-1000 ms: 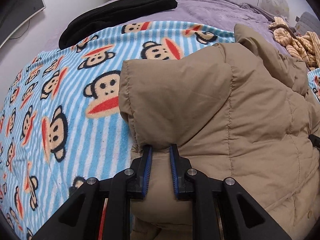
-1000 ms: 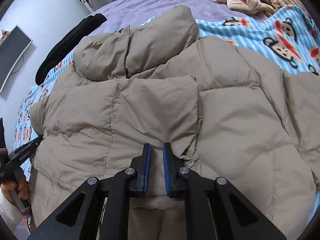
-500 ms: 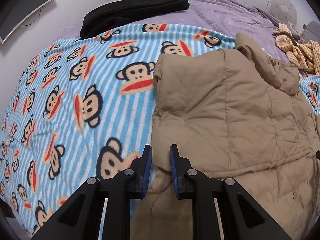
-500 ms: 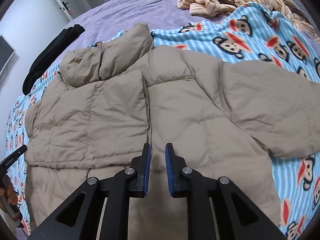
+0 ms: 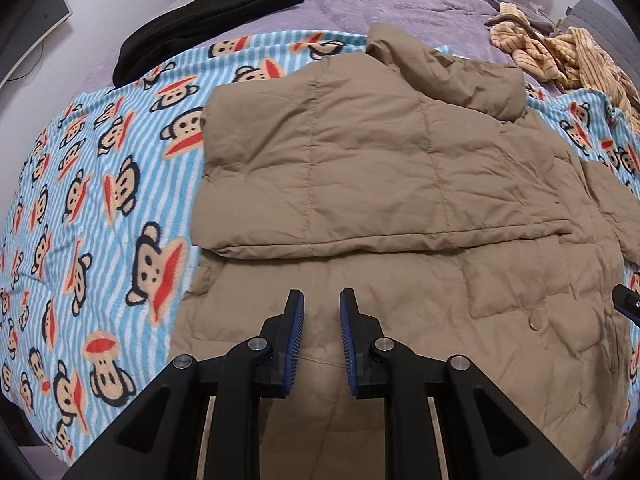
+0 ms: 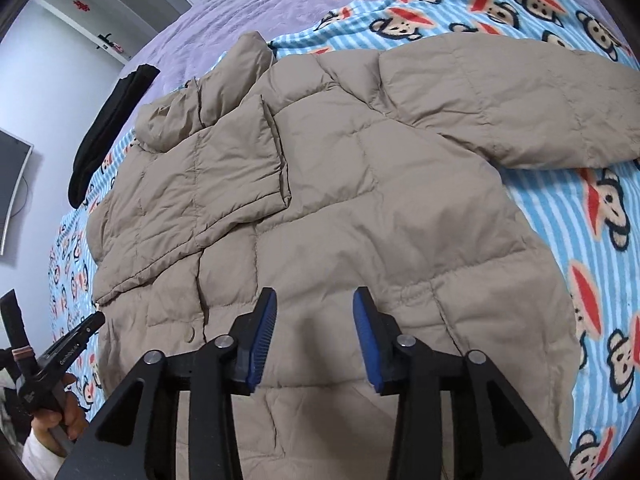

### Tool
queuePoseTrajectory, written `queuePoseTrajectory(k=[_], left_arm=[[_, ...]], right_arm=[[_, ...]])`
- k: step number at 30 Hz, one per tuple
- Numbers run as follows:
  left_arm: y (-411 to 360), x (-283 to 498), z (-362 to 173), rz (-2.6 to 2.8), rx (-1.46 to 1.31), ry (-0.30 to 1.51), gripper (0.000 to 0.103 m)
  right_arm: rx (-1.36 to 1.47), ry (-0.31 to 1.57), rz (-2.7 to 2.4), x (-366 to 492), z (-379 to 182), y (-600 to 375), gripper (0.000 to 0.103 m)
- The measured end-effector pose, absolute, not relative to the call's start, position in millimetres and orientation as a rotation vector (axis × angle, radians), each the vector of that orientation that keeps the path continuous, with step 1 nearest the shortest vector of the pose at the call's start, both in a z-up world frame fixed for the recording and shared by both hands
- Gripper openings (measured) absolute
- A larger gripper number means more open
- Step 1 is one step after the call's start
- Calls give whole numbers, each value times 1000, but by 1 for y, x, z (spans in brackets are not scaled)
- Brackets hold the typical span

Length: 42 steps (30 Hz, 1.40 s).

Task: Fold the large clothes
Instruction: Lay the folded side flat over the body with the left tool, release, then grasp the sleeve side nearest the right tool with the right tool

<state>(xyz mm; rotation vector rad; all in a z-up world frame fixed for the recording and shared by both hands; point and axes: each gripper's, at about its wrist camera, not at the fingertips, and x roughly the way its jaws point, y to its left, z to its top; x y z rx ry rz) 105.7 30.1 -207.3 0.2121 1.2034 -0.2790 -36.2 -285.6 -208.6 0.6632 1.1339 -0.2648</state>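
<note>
A tan puffer jacket (image 5: 400,184) lies flat on the monkey-print blanket (image 5: 92,208). Its left sleeve (image 5: 340,168) is folded across the chest. In the right wrist view the jacket (image 6: 340,208) shows its other sleeve (image 6: 520,104) stretched out to the right on the blanket (image 6: 580,240). My left gripper (image 5: 320,312) hovers over the jacket's lower part, open by a narrow gap and empty; it also shows at the left edge of the right wrist view (image 6: 68,344). My right gripper (image 6: 314,312) is wide open and empty above the hem area.
A black folded garment (image 5: 208,8) lies at the back left on the purple bedspread (image 5: 400,4). A striped beige garment (image 5: 560,52) is bunched at the back right. A monitor (image 6: 12,184) hangs on the left wall.
Both grippers let go of the folded sleeve and pulled back toward the hem. The sleeve now lies flat across the chest. The right gripper's jaws opened wide.
</note>
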Motion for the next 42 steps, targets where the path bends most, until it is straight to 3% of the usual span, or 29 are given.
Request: queuePoseTrajectory(k=[1, 2, 3, 4, 8, 9, 15, 16, 17, 31, 42], left_arm=[[24, 102, -207, -287, 215, 1209, 23], [20, 99, -206, -293, 218, 1212, 63], [15, 96, -205, -287, 223, 1212, 91], [11, 92, -202, -263, 227, 1188, 102], [-13, 82, -192, -289, 272, 1169, 102], [-19, 80, -192, -297, 281, 1169, 102], [-59, 69, -194, -308, 321, 1171, 102], [-65, 67, -194, -310, 329, 1169, 102], [-72, 64, -194, -312, 339, 1166, 102], [-148, 43, -204, -403, 361, 1237, 102], [-200, 34, -199, -450, 385, 1218, 102]], right_arm=[[667, 1131, -265, -40, -207, -287, 48], [676, 1129, -261, -44, -207, -288, 48], [687, 1128, -255, -47, -207, -290, 52], [699, 1126, -252, -51, -207, -293, 58], [722, 1107, -253, -67, -203, -304, 71], [729, 1104, -251, -70, -202, -307, 78], [804, 1073, -225, -88, -203, -331, 84], [821, 1070, -214, -90, -204, -336, 97], [837, 1066, -202, -92, -205, -339, 103], [1042, 999, -95, -113, -212, -402, 103], [1117, 902, -320, -154, -219, -505, 103]])
